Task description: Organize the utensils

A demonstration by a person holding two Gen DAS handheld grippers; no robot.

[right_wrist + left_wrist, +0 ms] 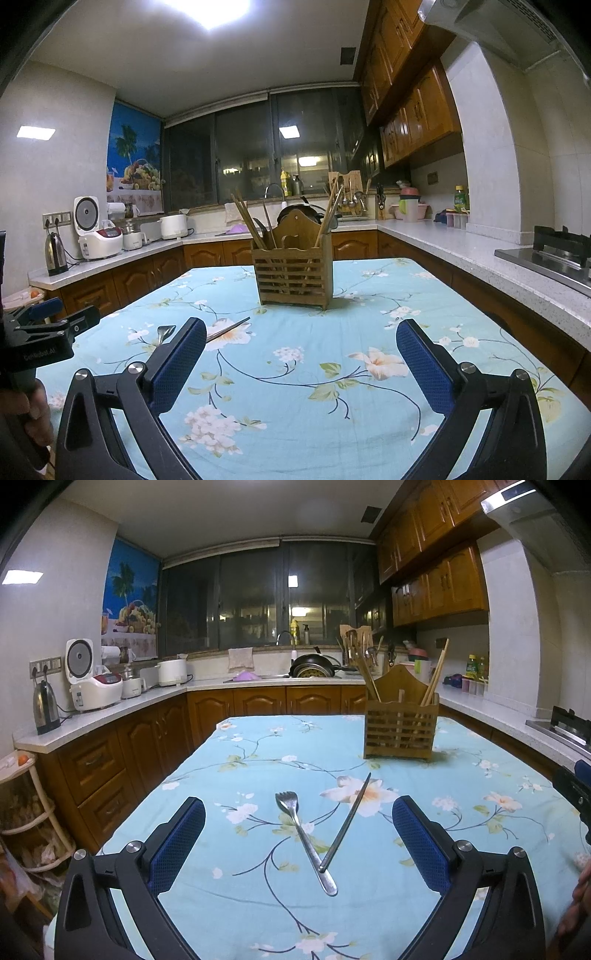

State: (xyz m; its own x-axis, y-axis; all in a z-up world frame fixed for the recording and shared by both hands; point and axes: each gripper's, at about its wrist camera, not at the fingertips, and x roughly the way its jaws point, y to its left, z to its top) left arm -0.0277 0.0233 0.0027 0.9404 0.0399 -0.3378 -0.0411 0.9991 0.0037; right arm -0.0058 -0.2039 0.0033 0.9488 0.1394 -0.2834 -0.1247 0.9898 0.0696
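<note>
Steel fork (303, 838) and chopstick (347, 821) lie between the left gripper's (298, 830) spread fingers, handles crossing nearest them, tips pointing away. Right gripper (301, 350), fingers spread, half hides both.

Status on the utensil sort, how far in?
Done: the holder already has chopsticks standing in it. In hand: nothing; the left gripper and right gripper are both open and empty. Left: a fork and a metal chopstick lie crossed on the tablecloth.
</note>
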